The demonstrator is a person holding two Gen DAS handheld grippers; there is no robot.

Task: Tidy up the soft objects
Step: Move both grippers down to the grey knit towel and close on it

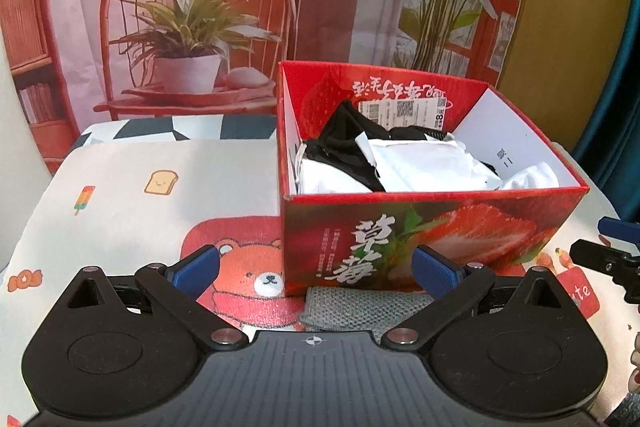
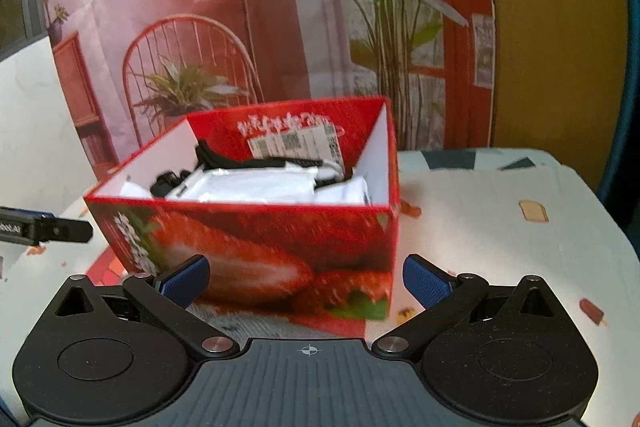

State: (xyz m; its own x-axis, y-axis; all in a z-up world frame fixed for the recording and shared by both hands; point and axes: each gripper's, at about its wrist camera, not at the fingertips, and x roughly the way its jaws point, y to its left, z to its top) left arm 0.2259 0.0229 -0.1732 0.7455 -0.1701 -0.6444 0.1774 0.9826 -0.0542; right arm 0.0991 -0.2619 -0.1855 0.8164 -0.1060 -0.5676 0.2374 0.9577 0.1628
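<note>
Left wrist view: left gripper (image 1: pixel 316 269) fingers wide, empty
Grey knit cloth (image 1: pixel 360 307): on bench between fingers, touching strawberry box (image 1: pixel 420 239)
Right gripper (image 2: pixel 306 279): fingers wide, facing box

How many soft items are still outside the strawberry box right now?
1 that shows: a grey knitted piece on the table against the box's near wall, between the open left claw's fingers. The box or claws may hide others.
</note>
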